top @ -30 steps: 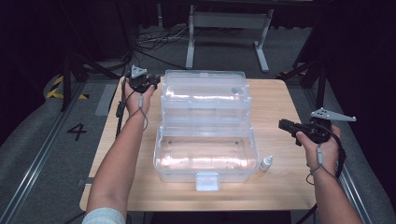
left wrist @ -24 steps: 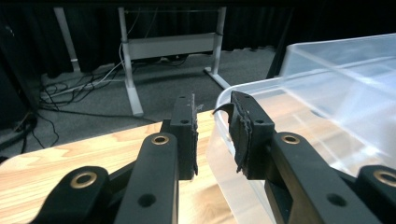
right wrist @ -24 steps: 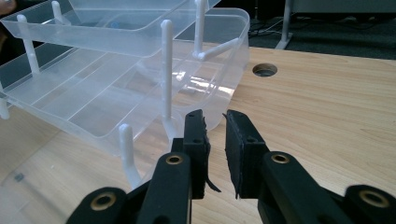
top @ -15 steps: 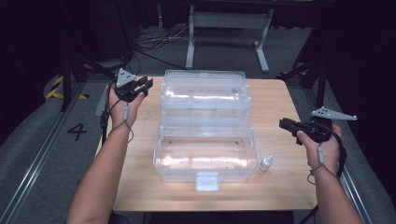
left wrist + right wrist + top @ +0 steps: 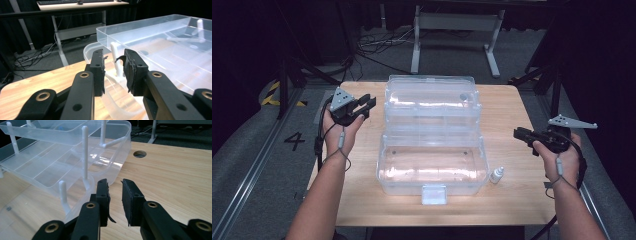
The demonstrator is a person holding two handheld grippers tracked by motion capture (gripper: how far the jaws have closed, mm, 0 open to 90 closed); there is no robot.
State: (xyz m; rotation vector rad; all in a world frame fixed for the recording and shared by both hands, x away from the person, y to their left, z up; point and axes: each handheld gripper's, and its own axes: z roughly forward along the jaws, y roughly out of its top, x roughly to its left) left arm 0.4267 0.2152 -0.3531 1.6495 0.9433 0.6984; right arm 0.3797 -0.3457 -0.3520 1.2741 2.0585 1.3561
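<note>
The left gripper point(image 5: 364, 104) has moved away from the clear box point(image 5: 432, 145). Before, it sat right at the box's back left corner. Now it hangs off to the left, over the edge of the table point(image 5: 517, 200), and a gap shows between it and the box. Its jaws are a little apart and nothing is between them. The right gripper point(image 5: 519, 134) is in the same spot as before, over the right side of the table, pointing at the box. Its jaws have just been opening, and they hold nothing.

The clear box stands open in the middle of the table, with its trays stepped up toward the back. A little white bottle point(image 5: 497, 175) stands just beside the box's front right corner. It is near the right gripper, between it and the box's front. A round hole point(image 5: 140, 153) is in the table top beyond the box.
</note>
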